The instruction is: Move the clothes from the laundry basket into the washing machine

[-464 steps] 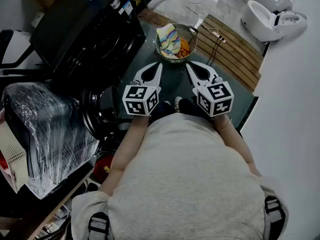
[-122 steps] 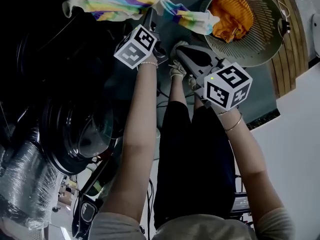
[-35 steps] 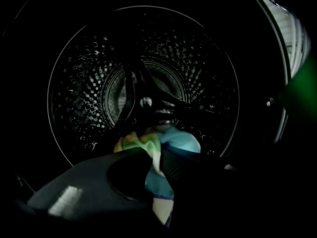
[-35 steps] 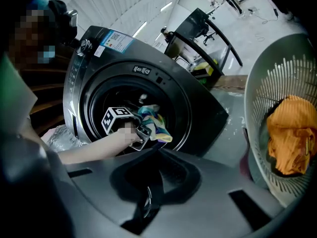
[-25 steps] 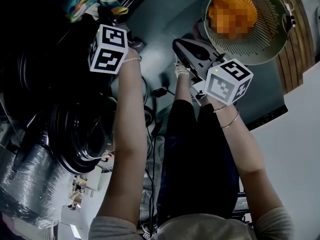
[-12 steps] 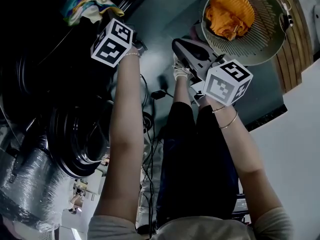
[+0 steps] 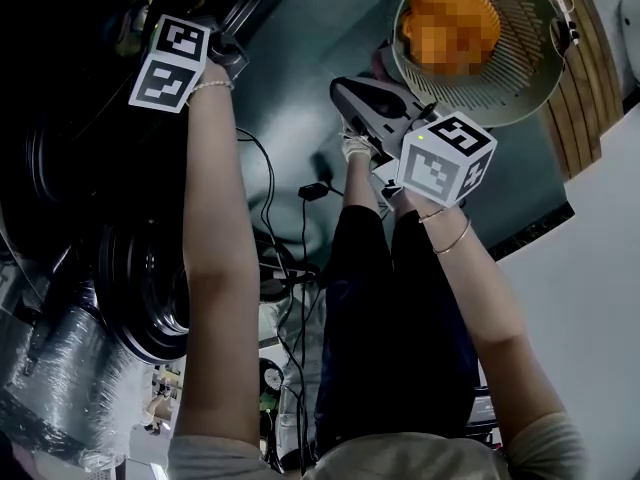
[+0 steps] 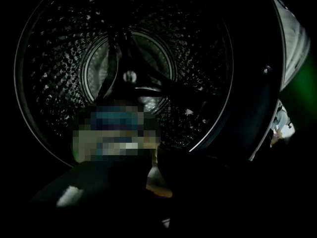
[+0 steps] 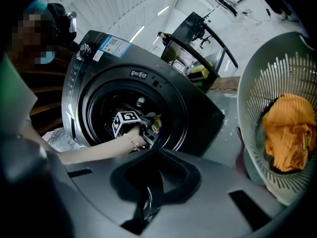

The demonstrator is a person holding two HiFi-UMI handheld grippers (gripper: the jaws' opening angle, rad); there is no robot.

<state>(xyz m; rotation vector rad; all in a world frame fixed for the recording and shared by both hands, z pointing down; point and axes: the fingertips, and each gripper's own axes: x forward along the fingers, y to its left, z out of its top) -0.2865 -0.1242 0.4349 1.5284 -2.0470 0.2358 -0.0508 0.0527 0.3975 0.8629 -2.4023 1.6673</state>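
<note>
Left gripper [image 9: 151, 128], clamped on the multicoloured striped cloth [image 8: 154, 176], has pushed deeper into the dark steel drum [image 8: 198, 43]; right gripper [image 9: 147, 205] closed, empty; crumpled orange garment [image 9: 287, 133] awaits.

I see an orange cloth [image 9: 290, 133] in a pale grey basket [image 9: 277, 68] with slotted walls. The washing machine [image 9: 198, 110] is dark grey; its drum [image 8: 54, 63] is dimpled silver metal. The floor [image 7: 300, 63] is teal.

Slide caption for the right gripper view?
Left gripper, shut on a cloth, inside the washer drum; orange garment in the basket; right gripper shut, empty.
</note>
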